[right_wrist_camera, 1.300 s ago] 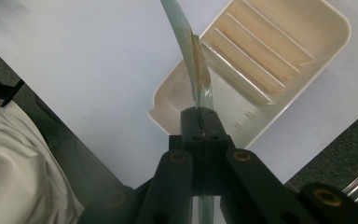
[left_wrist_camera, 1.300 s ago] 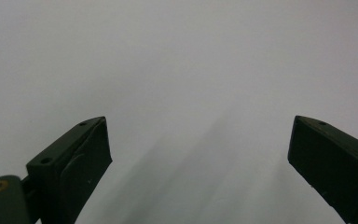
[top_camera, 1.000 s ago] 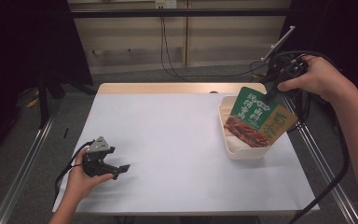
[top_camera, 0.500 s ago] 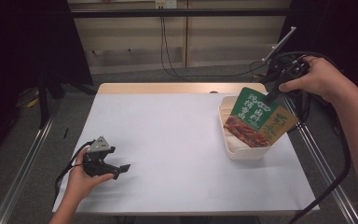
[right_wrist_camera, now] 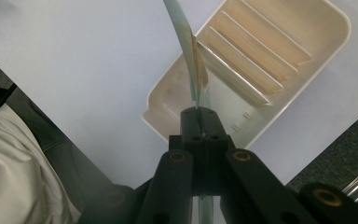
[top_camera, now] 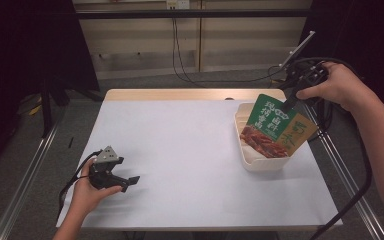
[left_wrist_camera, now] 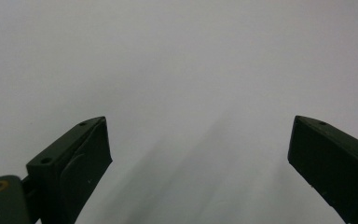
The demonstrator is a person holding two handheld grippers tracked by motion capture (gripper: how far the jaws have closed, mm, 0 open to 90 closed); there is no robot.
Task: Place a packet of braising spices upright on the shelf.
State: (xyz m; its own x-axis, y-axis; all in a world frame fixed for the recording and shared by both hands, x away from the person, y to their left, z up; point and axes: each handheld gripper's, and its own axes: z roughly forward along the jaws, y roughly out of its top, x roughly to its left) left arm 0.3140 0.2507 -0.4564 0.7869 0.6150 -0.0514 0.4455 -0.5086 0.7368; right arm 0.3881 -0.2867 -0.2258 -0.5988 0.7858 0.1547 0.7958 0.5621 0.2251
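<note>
A green and orange snack pouch (top_camera: 275, 129) with a food picture hangs upright over the cream slotted tray (top_camera: 260, 163) at the table's right. My right gripper (top_camera: 286, 104) is shut on the pouch's top corner. In the right gripper view the pouch (right_wrist_camera: 189, 56) shows edge-on, pinched between the closed jaws above the tray (right_wrist_camera: 279, 37) with its dividers. My left gripper (top_camera: 130, 181) rests at the near left of the white table (top_camera: 180, 145), jaws wide apart. Its fingers (left_wrist_camera: 81, 154) frame bare tabletop with nothing between them.
The tray sits close to the table's right edge. Cables run from the right gripper down past the table's right side. Metal rails line the floor on both sides. A pale cloth surface (right_wrist_camera: 14, 158) shows at the lower left of the right gripper view.
</note>
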